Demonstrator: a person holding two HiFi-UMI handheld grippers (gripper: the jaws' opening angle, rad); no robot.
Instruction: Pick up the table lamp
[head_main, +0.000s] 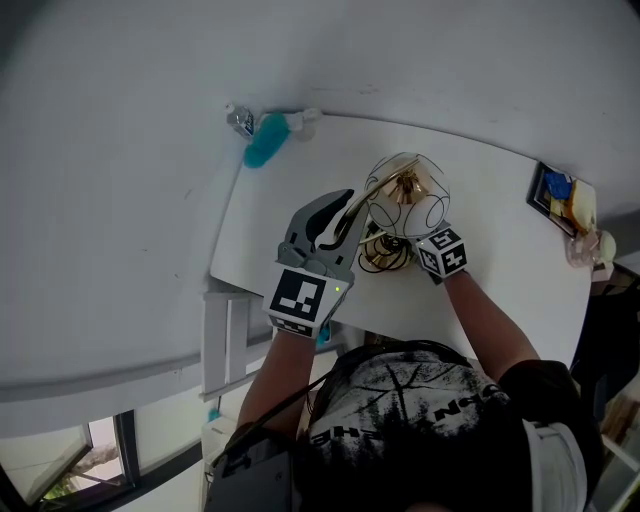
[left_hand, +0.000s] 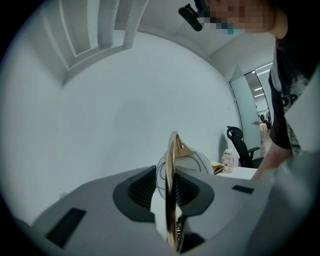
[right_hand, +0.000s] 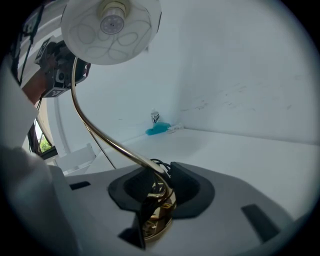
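The table lamp stands on the white table (head_main: 500, 260): a round white glass shade (head_main: 405, 196), a curved gold stem (head_main: 372, 190) and a gold base (head_main: 380, 256) with dark cord coiled on it. My left gripper (head_main: 343, 218) comes from the near left, and its jaws are closed on the stem (left_hand: 172, 200), with the shade (left_hand: 192, 162) just beyond. The marker cube (head_main: 442, 252) of my right gripper sits under the shade, its jaws hidden in the head view. In the right gripper view the right gripper (right_hand: 156, 192) is closed on the stem's foot, over the base (right_hand: 156, 220).
A teal object (head_main: 265, 140) and a small bottle (head_main: 240, 120) lie at the table's far left corner by the wall. A framed item (head_main: 553, 190) and a jar (head_main: 583, 245) sit at the right edge. A white slatted frame (head_main: 225, 340) stands beside the table's near left.
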